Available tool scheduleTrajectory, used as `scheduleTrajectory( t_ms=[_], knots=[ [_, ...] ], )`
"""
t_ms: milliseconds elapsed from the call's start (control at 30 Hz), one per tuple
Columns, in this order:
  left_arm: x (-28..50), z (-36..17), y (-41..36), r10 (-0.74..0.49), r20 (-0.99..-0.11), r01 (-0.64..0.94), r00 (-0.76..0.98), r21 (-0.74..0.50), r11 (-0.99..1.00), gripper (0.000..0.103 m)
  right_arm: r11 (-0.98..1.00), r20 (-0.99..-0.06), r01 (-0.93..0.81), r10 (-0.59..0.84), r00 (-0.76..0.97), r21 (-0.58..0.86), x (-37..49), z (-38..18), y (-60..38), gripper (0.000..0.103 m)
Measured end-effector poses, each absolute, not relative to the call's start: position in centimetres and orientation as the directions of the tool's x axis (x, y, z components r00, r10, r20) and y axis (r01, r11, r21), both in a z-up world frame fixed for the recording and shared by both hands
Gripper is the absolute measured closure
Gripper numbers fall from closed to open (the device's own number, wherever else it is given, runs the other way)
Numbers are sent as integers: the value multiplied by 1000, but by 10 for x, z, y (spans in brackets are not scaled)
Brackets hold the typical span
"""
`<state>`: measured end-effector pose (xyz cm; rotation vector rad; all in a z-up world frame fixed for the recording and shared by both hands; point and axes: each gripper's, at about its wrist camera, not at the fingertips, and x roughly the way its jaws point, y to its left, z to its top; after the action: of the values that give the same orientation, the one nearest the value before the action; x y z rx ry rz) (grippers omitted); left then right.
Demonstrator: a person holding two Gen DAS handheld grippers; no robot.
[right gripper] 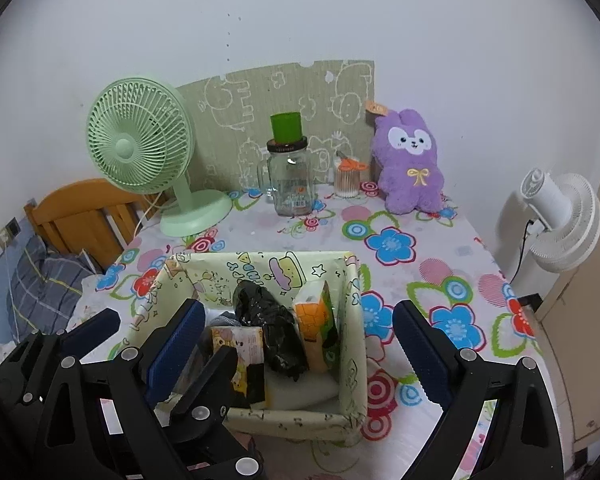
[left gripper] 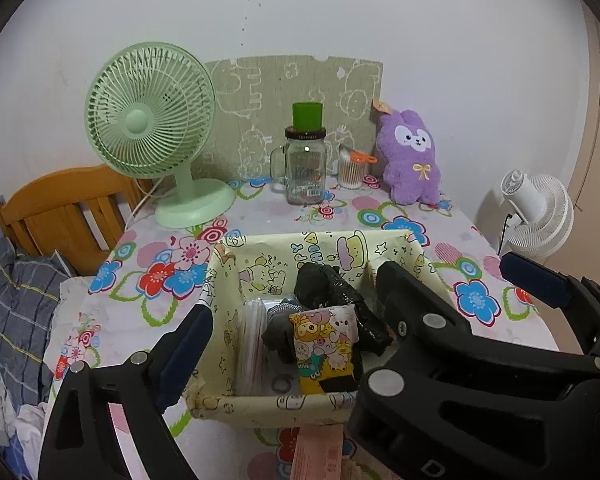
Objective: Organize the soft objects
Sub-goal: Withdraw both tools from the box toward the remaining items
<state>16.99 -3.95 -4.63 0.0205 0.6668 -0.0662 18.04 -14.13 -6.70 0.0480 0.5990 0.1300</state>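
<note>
A cream cartoon-print fabric box [left gripper: 225, 280] [right gripper: 354, 344] stands on the flowered tablecloth near the front. It holds a crumpled black plastic bag [left gripper: 324, 286] [right gripper: 268, 320], a cartoon-print packet [left gripper: 326, 346] [right gripper: 242, 344], an orange and yellow packet [right gripper: 316, 318] and a clear wrapped pack [left gripper: 252, 344]. My left gripper [left gripper: 300, 312] [right gripper: 168, 336] hangs open over the box's left half. Close beside it, my right gripper [right gripper: 298, 312] [left gripper: 456, 276] is open over the right half. The two overlap, and neither holds anything. A purple plush rabbit [left gripper: 410, 156] [right gripper: 410, 160] sits at the back right against the wall.
At the back stand a green desk fan [left gripper: 150, 120], a glass jar [left gripper: 304, 172] topped by a green cup, and a tub of cotton swabs [left gripper: 350, 170]. A white floor fan [right gripper: 560, 220] is off the table's right edge. A wooden bed head [left gripper: 68, 212] and bedding lie left.
</note>
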Motion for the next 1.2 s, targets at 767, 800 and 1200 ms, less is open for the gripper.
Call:
scheduleTrajectory(
  t_ms=[767,800,1200],
  knots=[
    [101,-15,-43,-51,-539,62,841,3,998,8,994,-476,-107,112,872,39,105,-34,-146,6],
    [98,-15,-44,-52,-537,63,842,2,998,8,993,-475,-108,114,873,40,102,-33,-147,6],
    [65,-16,-48,-57,-507,69,860,5,998,8,991,-464,-122,131,876,49,69,-35,-150,6]
  ],
)
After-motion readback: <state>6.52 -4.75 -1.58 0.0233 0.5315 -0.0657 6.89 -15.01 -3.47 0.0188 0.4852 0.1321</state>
